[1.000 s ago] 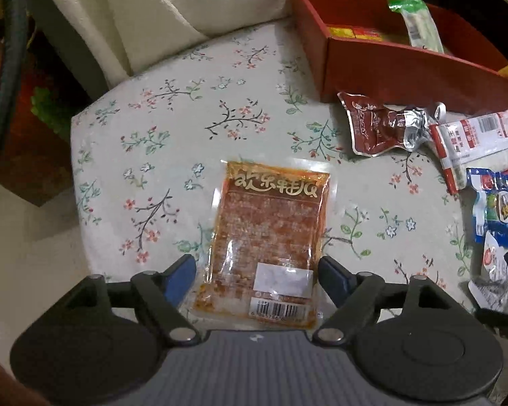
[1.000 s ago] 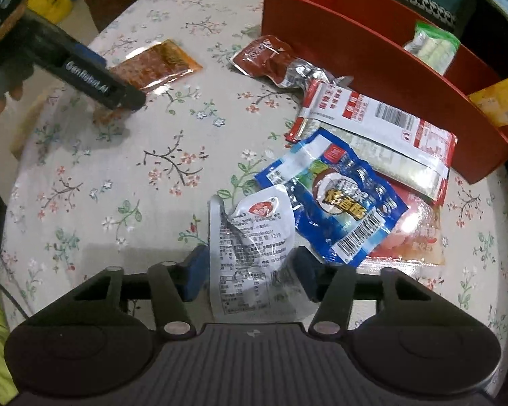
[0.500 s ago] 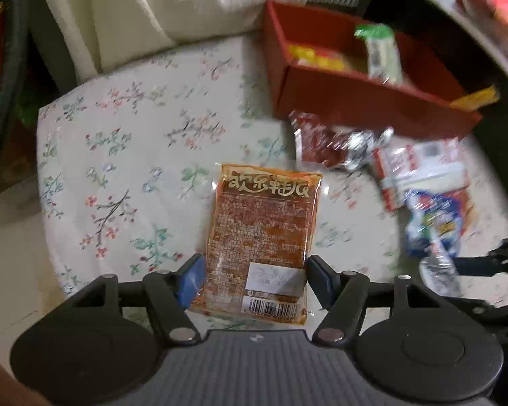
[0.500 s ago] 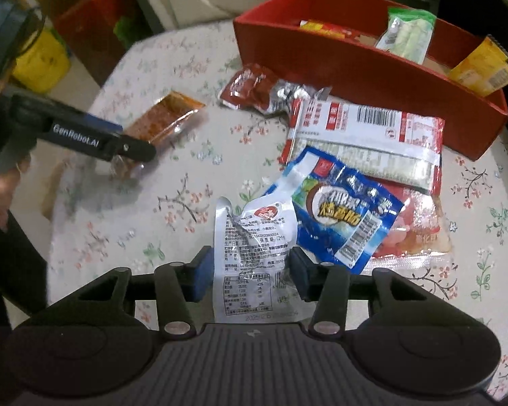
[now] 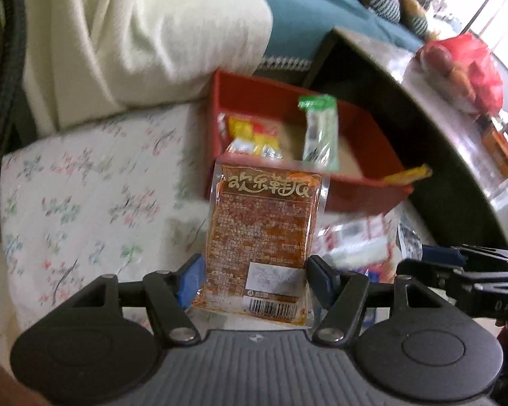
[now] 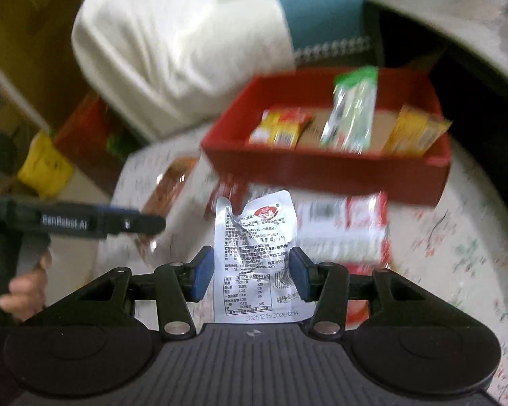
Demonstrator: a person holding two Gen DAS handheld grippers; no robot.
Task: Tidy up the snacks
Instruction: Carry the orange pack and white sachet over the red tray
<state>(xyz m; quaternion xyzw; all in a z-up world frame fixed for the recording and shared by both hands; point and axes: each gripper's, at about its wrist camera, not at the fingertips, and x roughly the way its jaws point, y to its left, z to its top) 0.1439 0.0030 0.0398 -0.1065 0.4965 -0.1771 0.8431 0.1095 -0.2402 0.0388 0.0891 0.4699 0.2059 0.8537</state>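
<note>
A: Where does the red box (image 5: 362, 196) lie from the 2 loads?

B: Far side, straight ahead of both. The left gripper (image 5: 254, 282) clamps the orange packet (image 5: 262, 237), long axis pointing at the box; the right gripper (image 6: 250, 275) pinches the silver pouch (image 6: 255, 253) likewise.

A: Which is nearer?

B: Hard to call; both tilt downward, raised off the floral table (image 5: 84, 203).

My right gripper (image 6: 250, 275) has its jaws clamped on a silver snack pouch (image 6: 255, 253), held clear above the flowered surface (image 6: 457, 237). Beyond it the red box (image 6: 325, 172) sits at the far edge, holding yellow and green packets. My left gripper (image 6: 98, 225) reaches in from the left.
</note>
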